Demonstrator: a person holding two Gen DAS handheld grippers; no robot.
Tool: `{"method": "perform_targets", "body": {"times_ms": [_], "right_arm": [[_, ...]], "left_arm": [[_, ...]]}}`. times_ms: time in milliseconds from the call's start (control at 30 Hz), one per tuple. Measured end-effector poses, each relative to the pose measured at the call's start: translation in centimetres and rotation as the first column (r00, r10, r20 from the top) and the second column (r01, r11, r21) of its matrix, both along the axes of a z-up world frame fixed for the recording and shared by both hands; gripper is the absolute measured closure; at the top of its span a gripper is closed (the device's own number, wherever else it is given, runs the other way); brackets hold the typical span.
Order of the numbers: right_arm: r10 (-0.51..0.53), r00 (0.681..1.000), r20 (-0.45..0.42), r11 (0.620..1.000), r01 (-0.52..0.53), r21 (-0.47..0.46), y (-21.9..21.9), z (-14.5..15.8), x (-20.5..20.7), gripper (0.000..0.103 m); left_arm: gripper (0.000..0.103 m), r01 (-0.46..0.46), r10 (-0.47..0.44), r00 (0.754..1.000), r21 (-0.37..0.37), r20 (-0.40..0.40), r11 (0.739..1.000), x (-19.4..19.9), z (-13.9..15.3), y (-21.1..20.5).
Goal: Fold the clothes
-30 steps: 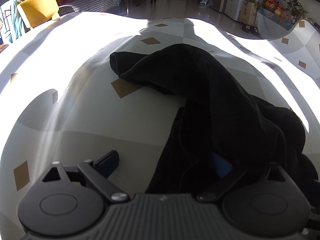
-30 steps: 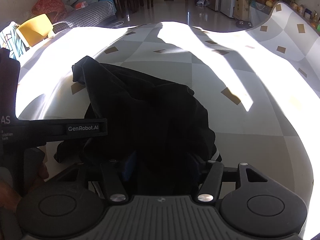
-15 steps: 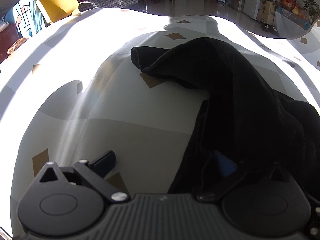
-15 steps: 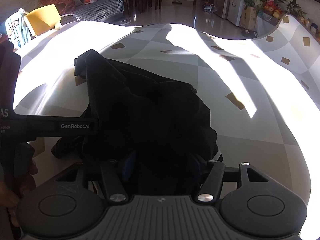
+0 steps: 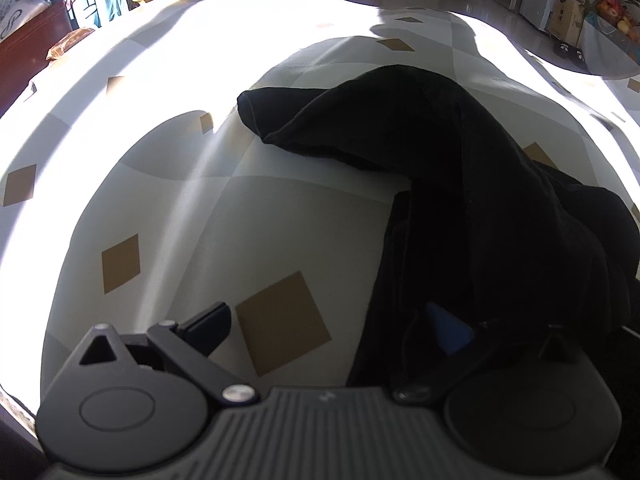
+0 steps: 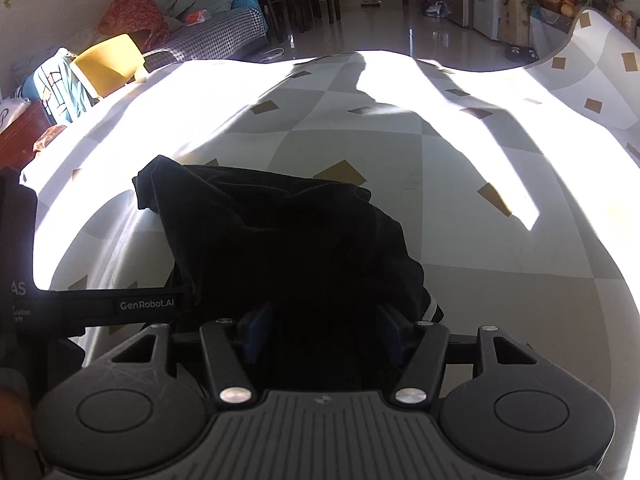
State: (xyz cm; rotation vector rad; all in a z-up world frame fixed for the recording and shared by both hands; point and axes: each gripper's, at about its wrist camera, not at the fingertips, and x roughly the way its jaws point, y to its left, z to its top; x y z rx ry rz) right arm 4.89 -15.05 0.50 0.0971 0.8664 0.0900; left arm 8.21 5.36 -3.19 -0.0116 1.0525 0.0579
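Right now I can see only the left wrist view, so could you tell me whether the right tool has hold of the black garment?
Observer: Yes. In the right wrist view the right tool has the black garment bunched between its two pads, and the cloth fills the gap.
Operator: Thank you. Is there any marking on the garment that could help me find an edge?
Observer: A small pale strip shows on the cloth's edge, just beside the right tool's right-hand pad.
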Motion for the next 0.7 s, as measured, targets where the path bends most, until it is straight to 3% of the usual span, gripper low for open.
{"method": "perform_targets", "body": {"times_ms": [100,233,400,533,700], "right_arm": [[0.017,1.000,0.021,1.000,-0.017,-0.002,0.2,0.7,0.0,0.045],[0.058,0.997,0.055,0.998,-0.058,-0.003,0.5,1.7,0.3,0.045],[0.106,0.993,0.047,0.994,-0.107,0.008,1.3,2.2,1.2,0.045],[0.155,0.988,0.012,0.988,-0.156,0.011,2.4,1.5,1.9,0.046],[0.169,0.985,-0.030,0.985,-0.170,-0.013,3.3,1.2,2.8,0.046]], "left_arm": [[0.006,0.026,-0.026,0.999,0.000,0.023,1.000,-0.4,0.5,-0.1],[0.006,0.094,-0.092,0.991,-0.008,0.092,0.996,-1.2,1.9,-1.2],[0.006,0.162,-0.162,0.982,0.012,0.098,0.987,-1.4,1.5,-2.7],[0.006,0.134,-0.130,0.988,-0.055,0.079,0.989,-1.2,1.0,-1.8],[0.006,0.097,-0.093,0.994,-0.072,0.058,0.993,-1.1,0.5,-1.0]]}}
